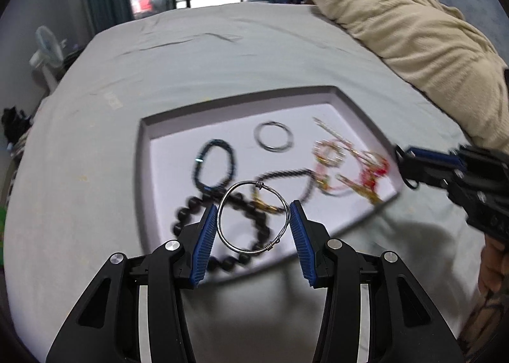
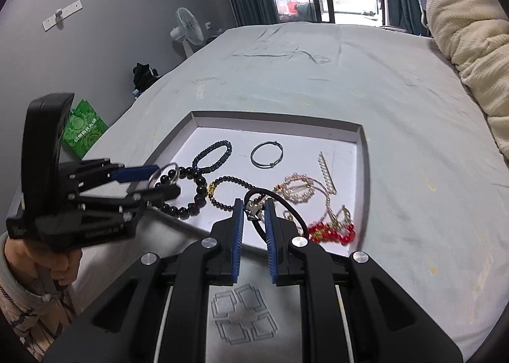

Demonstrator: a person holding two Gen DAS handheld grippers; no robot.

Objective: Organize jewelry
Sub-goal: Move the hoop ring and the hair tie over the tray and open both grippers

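A shallow white tray lies on the bed and holds several pieces of jewelry. My left gripper is shut on a silver wire bangle and holds it over the tray's near edge; it also shows in the right wrist view. My right gripper is shut on a black cord bracelet with a silver charm above the tray's front; it shows at the right in the left wrist view. In the tray lie a big black bead bracelet, a dark blue bead bracelet, a second silver bangle, a pearl piece and red beads.
The bed sheet is pale grey-green. A cream blanket is piled along the right. A white fan and a green bag stand by the grey wall at the left. A window is at the far end.
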